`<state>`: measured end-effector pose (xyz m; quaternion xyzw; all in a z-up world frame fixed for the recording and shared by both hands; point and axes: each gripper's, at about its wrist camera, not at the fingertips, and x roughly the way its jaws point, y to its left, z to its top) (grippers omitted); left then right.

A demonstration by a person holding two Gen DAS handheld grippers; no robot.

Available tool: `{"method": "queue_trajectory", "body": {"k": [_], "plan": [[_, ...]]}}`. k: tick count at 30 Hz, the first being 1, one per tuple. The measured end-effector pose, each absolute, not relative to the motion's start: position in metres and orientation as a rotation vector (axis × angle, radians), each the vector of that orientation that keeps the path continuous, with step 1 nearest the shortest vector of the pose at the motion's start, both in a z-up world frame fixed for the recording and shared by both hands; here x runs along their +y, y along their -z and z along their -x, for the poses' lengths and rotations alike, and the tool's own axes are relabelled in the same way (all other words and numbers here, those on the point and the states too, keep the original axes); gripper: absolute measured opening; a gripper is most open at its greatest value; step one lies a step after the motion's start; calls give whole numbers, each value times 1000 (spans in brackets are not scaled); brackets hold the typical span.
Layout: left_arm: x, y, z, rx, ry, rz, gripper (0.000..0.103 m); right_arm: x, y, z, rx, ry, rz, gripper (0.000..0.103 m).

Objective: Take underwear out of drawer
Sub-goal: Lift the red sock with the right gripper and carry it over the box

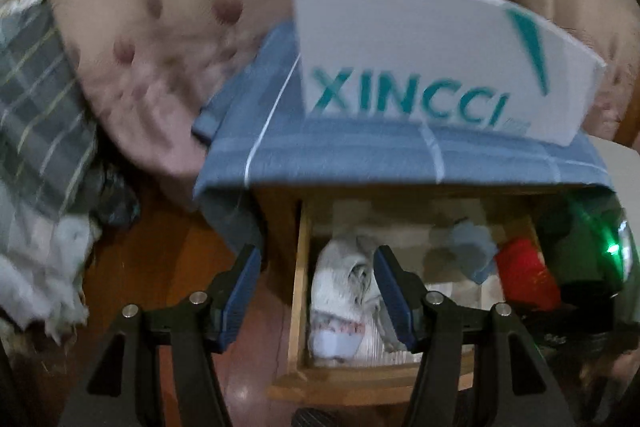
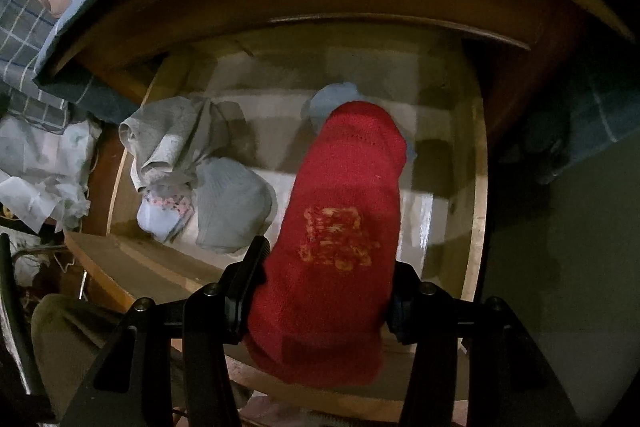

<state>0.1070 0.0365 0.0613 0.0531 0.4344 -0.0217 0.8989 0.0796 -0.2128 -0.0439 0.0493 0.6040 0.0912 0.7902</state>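
Setting: wooden nightstand [image 1: 280,223] beside a bed with a dotted pink cover [image 1: 160,27], all blurred in the left wrist view.
Blue checked cloth [image 1: 360,155]: draped over the nightstand top, hanging down at the left corner.
White box [image 1: 420,47]: stands on the cloth; teal lettering reads "XINCCI", with a teal slash mark near its right end.
Drawer [image 2: 476,187]: pulled out, pale liner on the floor, light wood walls.
Red underwear [image 2: 340,227]: knitted, bright red, with a yellow-orange woven motif on its face, too fuzzy to read. Long axis runs away from the right wrist camera, far end over the drawer's right half.
Grey and white underwear [image 2: 188,167]: crumpled heap in the drawer's left half, one piece with a pink-patterned band.
Blue-grey garment [image 2: 332,99]: small, behind the red piece.
Right gripper [image 2: 324,291]: clenched on the red underwear, pads pressing both sides.
Left gripper [image 1: 316,291]: jaws apart, nothing between the pads, above the drawer's left edge.
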Motion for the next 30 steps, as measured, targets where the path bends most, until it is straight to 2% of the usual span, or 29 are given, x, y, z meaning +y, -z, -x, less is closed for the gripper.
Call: {"method": "queue_trajectory", "body": {"k": [8, 18, 30], "plan": [[42, -24, -99, 941, 17, -58, 60, -211, 41, -79, 1290, -176, -83, 48], [36, -9, -89, 914, -6, -79, 60, -212, 33, -73, 1269, -164, -95, 48], [40, -4, -91, 925, -21, -61, 60, -223, -20, -57, 1191, -182, -101, 48]]}}
